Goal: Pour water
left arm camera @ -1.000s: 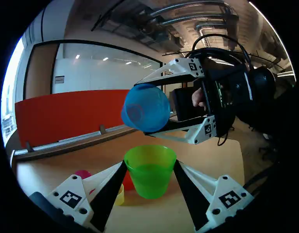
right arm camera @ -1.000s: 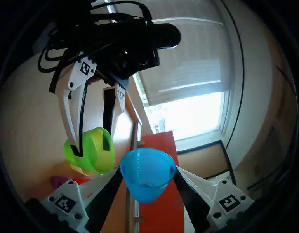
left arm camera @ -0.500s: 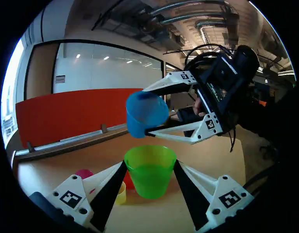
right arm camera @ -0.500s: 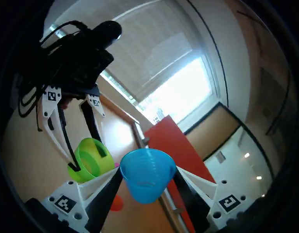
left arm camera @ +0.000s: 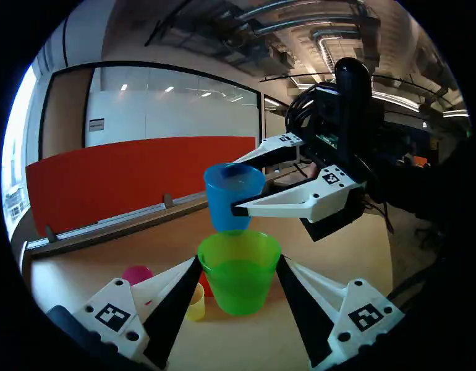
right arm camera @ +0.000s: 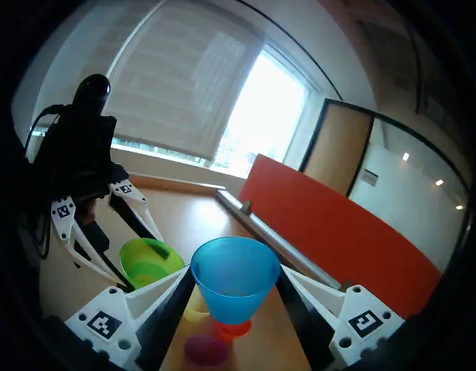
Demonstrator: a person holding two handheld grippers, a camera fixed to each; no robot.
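My left gripper [left arm camera: 239, 281] is shut on a green cup [left arm camera: 239, 270] that holds water, just above the wooden table [left arm camera: 71, 278]. Above and slightly behind it my right gripper [left arm camera: 238, 188] holds a blue cup [left arm camera: 232, 193] upright. In the right gripper view the right gripper [right arm camera: 235, 285] is shut on the blue cup [right arm camera: 234, 278], which looks nearly empty. To its left stands the left gripper [right arm camera: 123, 263] with the green cup [right arm camera: 149, 262] in its fingers.
Small pink [left arm camera: 136, 275], yellow [left arm camera: 195, 304] and orange [left arm camera: 205, 285] cups stand on the table below the green cup; the same three cups [right arm camera: 204, 350] lie under the blue one. A red partition [left arm camera: 114, 176] with a rail runs along the table's far edge.
The blue cup has turned from tipped on its side, mouth toward the left camera, back to upright above the green cup. The green cup and left gripper have stayed still.
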